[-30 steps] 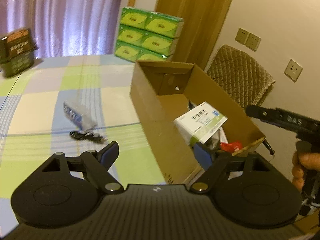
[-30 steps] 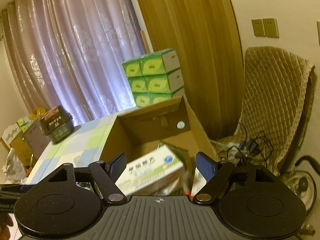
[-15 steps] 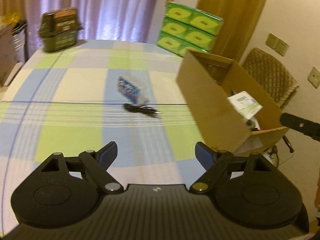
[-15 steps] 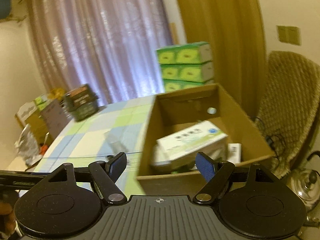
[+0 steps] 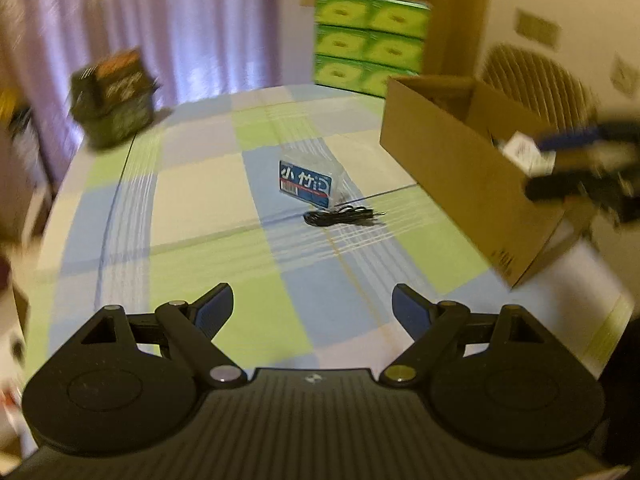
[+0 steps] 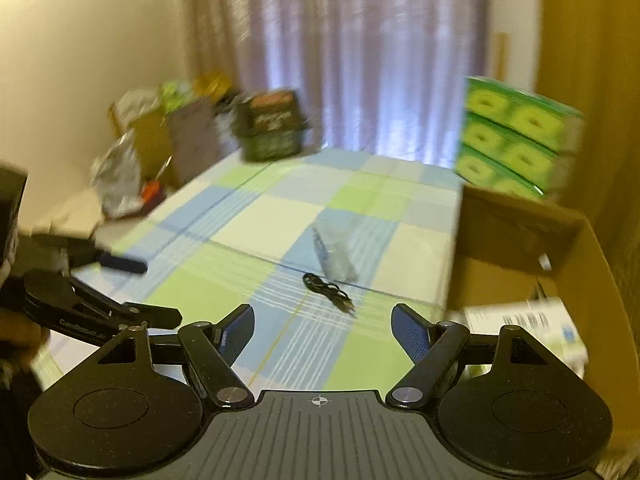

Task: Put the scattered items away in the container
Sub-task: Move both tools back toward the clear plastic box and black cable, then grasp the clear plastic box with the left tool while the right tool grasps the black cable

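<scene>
cable [image 5: 340, 216] just before packet [image 5: 308, 184] on table [image 5: 192, 200]; cardboard box [image 5: 460, 164] right

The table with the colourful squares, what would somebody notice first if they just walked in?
Probably the checked cloth itself, with a clear packet with a blue label and a small black cable lying close together in its middle. Next, the open cardboard box on the right side and the stack of bright green boxes behind it. Both hand-held grippers, left and right, are open and empty.
</scene>
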